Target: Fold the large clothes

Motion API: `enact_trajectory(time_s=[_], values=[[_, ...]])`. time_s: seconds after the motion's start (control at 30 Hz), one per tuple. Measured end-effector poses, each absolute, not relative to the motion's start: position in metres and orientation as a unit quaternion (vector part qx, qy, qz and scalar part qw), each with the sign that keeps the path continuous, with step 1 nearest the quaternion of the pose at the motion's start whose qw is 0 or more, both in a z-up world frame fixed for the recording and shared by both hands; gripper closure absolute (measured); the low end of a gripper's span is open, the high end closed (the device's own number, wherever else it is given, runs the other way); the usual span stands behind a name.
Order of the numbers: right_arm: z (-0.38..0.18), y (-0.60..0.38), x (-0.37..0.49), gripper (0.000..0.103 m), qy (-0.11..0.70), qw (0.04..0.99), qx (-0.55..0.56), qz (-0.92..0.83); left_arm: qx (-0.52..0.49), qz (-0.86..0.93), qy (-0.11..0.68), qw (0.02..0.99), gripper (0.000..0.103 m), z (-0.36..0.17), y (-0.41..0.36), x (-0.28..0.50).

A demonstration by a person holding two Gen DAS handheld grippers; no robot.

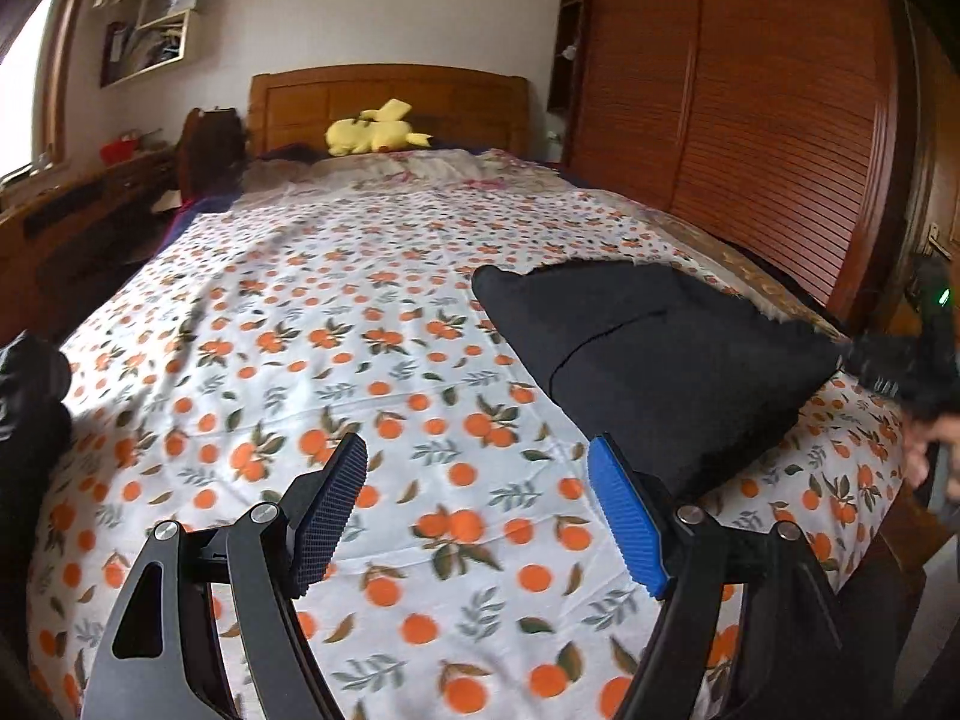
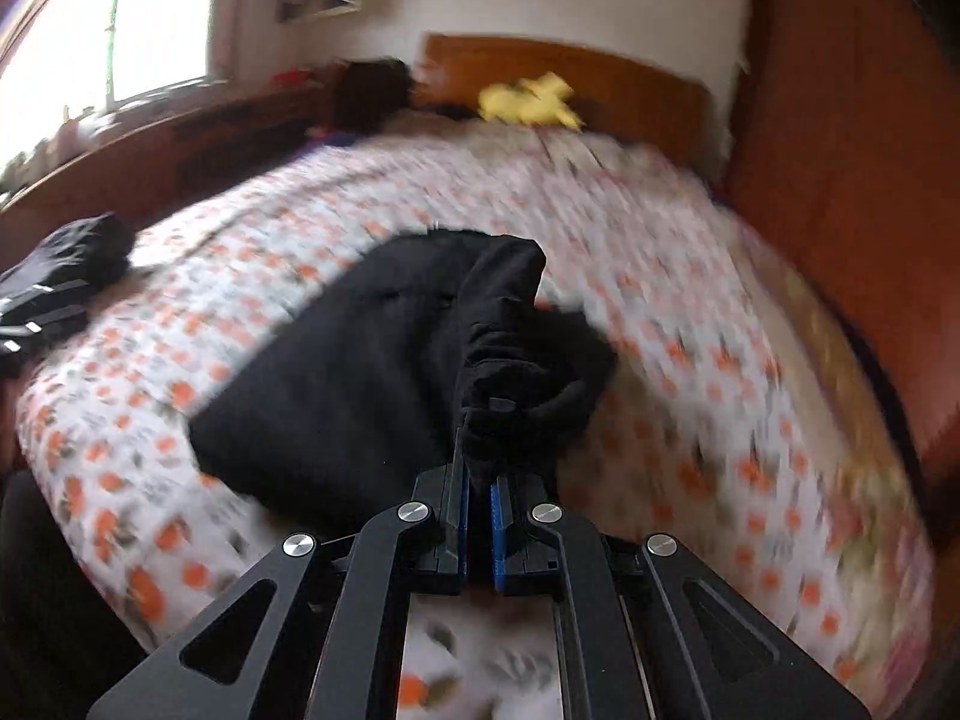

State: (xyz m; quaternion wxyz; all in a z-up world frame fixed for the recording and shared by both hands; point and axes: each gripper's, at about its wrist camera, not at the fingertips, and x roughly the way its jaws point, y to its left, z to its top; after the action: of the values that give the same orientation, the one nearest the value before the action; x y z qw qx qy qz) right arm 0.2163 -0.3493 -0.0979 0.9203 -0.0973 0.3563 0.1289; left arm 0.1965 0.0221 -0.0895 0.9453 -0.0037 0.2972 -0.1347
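Observation:
A black garment [image 1: 666, 354] lies on the orange-print bedsheet [image 1: 336, 324] toward the right side of the bed. In the left wrist view my left gripper [image 1: 480, 516] hovers over bare sheet just left of the garment's near corner, jaws wide apart and nothing between them. In the blurred right wrist view my right gripper [image 2: 478, 480] is shut on a bunched edge of the black garment [image 2: 360, 372], which rises in a twisted ridge from its pads. The right gripper shows as a dark blur at the left wrist view's right edge [image 1: 918, 372].
A second pile of dark clothes [image 2: 54, 288] sits at the bed's left edge. A yellow plush toy [image 1: 375, 132] lies by the wooden headboard [image 1: 390, 96]. A louvred wooden wardrobe [image 1: 750, 120] stands close on the right, a desk [image 1: 72, 222] on the left.

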Motion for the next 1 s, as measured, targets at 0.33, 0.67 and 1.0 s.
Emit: enact_trajectory(time_s=[0.33, 0.67, 1.0], values=[[-0.12, -0.363, 0.215, 0.091, 0.377, 0.917, -0.053, 0.12, 0.006, -0.147, 0.299, 0.943, 0.025, -0.089, 0.001, 0.193], [-0.065, -0.346, 0.196, 0.055, 0.307, 0.937, -0.062, 0.155, 0.015, -0.152, 0.293, 0.944, 0.019, -0.086, -0.009, 0.188], [-0.124, -0.334, 0.232, 0.068, 0.366, 0.916, -0.081, 0.144, 0.026, -0.159, 0.293, 0.942, 0.006, -0.093, -0.022, 0.201]])
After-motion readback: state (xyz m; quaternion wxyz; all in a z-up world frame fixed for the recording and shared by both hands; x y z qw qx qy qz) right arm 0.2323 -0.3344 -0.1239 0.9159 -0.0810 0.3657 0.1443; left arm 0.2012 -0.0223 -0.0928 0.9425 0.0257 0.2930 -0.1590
